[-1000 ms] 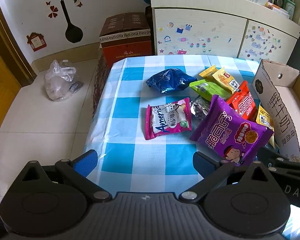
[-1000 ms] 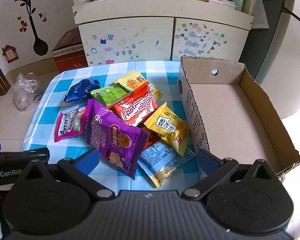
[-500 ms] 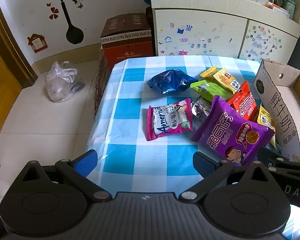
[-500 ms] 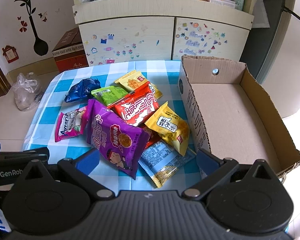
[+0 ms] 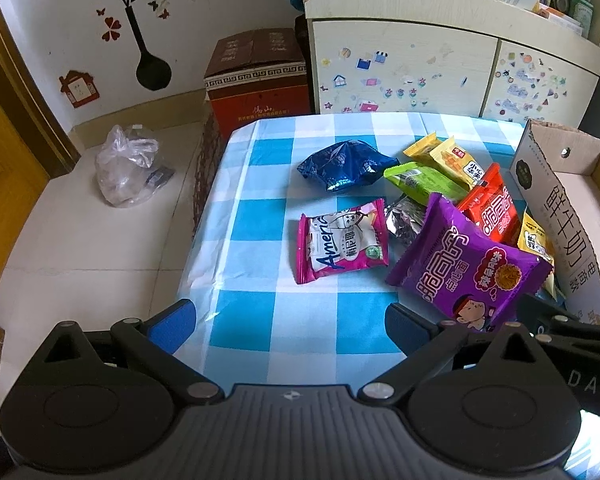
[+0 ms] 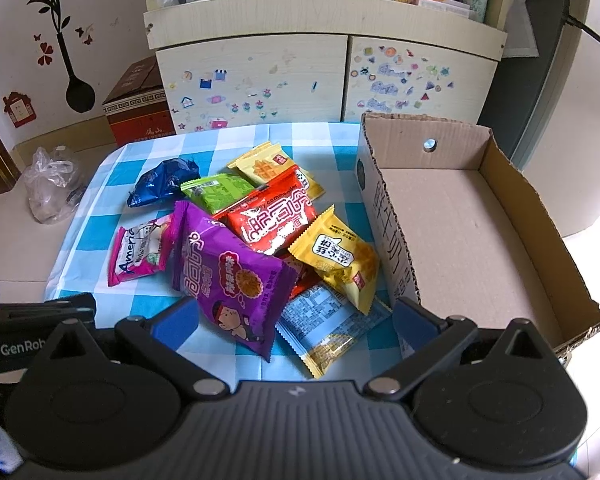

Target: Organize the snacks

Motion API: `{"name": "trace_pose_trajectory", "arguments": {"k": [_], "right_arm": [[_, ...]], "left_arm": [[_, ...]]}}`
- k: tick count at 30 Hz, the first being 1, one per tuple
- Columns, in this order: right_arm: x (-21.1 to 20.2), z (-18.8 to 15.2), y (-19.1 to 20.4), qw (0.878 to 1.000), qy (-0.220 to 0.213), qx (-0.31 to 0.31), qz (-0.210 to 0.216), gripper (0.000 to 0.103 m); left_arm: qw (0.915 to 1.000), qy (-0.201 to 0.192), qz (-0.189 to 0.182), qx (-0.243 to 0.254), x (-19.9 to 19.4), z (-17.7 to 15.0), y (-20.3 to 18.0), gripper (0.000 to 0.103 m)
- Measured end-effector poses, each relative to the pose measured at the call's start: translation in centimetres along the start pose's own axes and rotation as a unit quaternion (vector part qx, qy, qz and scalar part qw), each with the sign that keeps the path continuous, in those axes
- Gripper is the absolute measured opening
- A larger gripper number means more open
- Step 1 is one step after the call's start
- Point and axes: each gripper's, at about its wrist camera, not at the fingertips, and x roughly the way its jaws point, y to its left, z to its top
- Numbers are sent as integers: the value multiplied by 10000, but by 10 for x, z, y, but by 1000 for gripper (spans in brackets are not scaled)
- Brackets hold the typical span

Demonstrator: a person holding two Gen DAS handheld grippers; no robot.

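1. Far left, the left gripper (image 5: 288, 320) hovers released over the near edge of the checked surface (image 5: 260, 216), nothing in it.
2. Centre: the snacks lie loose in a heap, a pink packet (image 5: 342, 240) lying alone to the left, a purple bag (image 6: 228, 276) on top at the near side.
3. Right gripper (image 6: 296, 320) hangs released just short of that purple bag.
4. Far right, the cardboard box (image 6: 500, 184) sits empty, so sorting hasn't started; likely next, dip and pinch the purple bag, then carry it right.
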Motion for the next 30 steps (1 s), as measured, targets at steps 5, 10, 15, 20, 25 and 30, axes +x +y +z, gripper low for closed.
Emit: {"name": "trace_pose_trajectory", "arguments": {"k": [5, 10, 15, 20, 25, 30], "right_arm": [[1, -1, -1, 10000, 0, 35, 26, 102], [1, -1, -1, 10000, -2, 32, 19, 102], [2, -1, -1, 10000, -10, 35, 22, 102], [2, 0, -2, 10000, -32, 50, 19, 102], [2, 1, -4, 9999, -52, 103, 14, 102], [3, 1, -5, 9999, -77, 74, 0, 102]], "left_arm": [[10000, 37, 1, -73, 2, -1, 0, 102], [10000, 36, -1, -71, 2, -1, 0, 102], [9999, 68, 4, -84, 3, 0, 0, 102], [9998, 135, -54, -152, 4, 1, 0, 102], [9998, 127, -135, -97, 5, 4, -2, 101], [9997, 118, -234, 2, 5, 6, -6, 96]]}}
